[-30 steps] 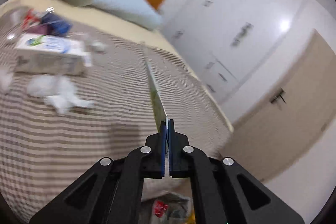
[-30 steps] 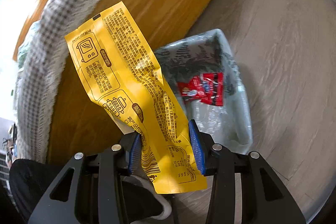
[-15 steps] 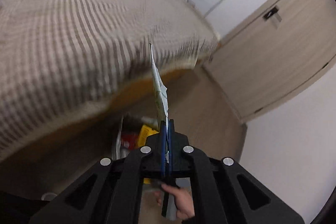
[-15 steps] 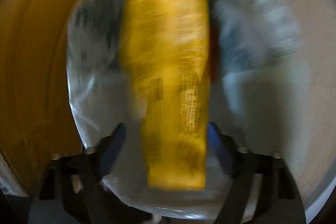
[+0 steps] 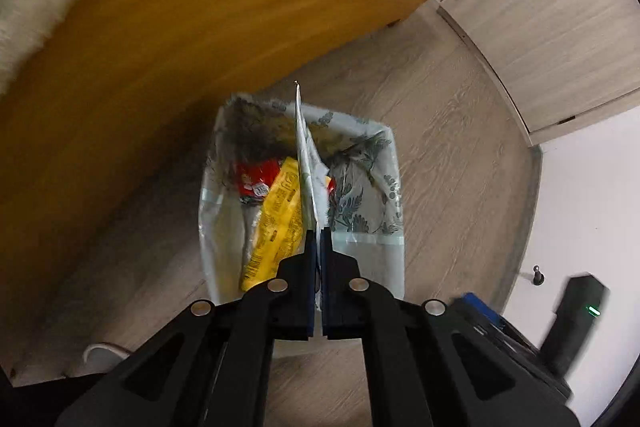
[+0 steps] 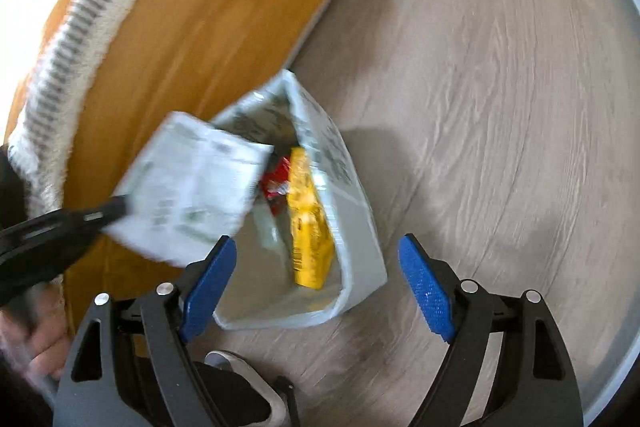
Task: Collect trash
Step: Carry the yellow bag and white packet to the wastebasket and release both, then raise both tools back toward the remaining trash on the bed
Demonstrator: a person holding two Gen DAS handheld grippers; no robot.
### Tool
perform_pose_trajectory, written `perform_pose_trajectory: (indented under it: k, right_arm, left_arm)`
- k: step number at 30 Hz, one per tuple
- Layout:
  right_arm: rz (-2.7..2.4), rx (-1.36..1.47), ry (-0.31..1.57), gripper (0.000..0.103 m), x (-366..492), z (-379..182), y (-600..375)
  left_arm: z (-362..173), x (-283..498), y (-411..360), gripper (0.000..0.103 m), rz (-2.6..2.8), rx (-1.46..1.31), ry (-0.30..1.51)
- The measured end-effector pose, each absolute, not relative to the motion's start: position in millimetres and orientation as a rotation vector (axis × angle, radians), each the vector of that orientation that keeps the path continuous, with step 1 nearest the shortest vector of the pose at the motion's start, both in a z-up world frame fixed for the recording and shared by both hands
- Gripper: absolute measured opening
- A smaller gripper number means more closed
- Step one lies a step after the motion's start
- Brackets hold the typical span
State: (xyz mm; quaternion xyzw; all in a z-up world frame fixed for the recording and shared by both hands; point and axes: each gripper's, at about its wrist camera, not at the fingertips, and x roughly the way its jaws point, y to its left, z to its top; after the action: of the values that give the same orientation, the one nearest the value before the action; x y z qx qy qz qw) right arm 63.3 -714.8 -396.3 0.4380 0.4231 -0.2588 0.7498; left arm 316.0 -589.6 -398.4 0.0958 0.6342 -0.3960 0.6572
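My left gripper point(image 5: 317, 239) is shut on a flat white printed wrapper point(image 5: 306, 163), seen edge-on, and holds it above the trash bag point(image 5: 360, 243); the wrapper shows face-on in the right wrist view point(image 6: 188, 187). The patterned bag point(image 6: 360, 227) stands open on the floor beside the bed. Inside lie a yellow wrapper point(image 6: 308, 223) point(image 5: 276, 219) and a red wrapper point(image 5: 256, 177). My right gripper point(image 6: 316, 275) is open and empty, above the bag's near edge. It shows blurred at the lower right of the left wrist view.
The bed's orange wooden side panel point(image 5: 180, 27) rises just behind the bag, with the striped cover point(image 6: 80, 39) hanging over its top. Wood floor point(image 6: 500, 107) spreads to the right. A wooden door point(image 5: 540, 15) stands at the far right. A slipper point(image 6: 240, 379) is below my right gripper.
My right gripper opened and let the yellow wrapper fall into the bag. My left gripper swung from over the bed down to above the bag, still holding the white wrapper.
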Motion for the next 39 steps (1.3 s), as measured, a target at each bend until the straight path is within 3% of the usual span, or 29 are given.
perform_pose_trajectory:
  k: [2,4,6,10,15,22,33,39]
  right_arm:
    - [-0.572,0.934,0.912,0.08,64,-386,-707]
    - [-0.568,0.95,0.903,0.08,67,-387,-705]
    - [-0.557,0.955,0.9,0.08,71,-386,-698]
    - [-0.541,0.908,0.934,0.08,79,-388,-697]
    - [-0.535,0.911,0.972,0.08,81,-396,-691]
    - [-0.568,0.869,1.015,0.08,74,-381,-690]
    - [-0.607,0.633,0.946,0.08,84,-261,-667]
    - [-0.628,0.425,0.876,0.08,126,-177,-615]
  left_arm:
    - [-429,308,-592,0.005,-0.868,0.305,1.565]
    - [-463,301,-581,0.046,-0.827,0.365,1.678]
    - [-498,283,-569,0.059,-0.795,0.538,1.758]
    - [-500,273,-569,0.06,-0.838,0.691,1.665]
    - [-469,294,-559,0.06,-0.774,0.498,1.667]
    - [-420,306,-549,0.06,-0.726,0.515,1.54]
    - [-224,323,-467,0.06,-0.75,0.278,1.127]
    - [-99,334,-350,0.077,-0.723,0.118,0.812]
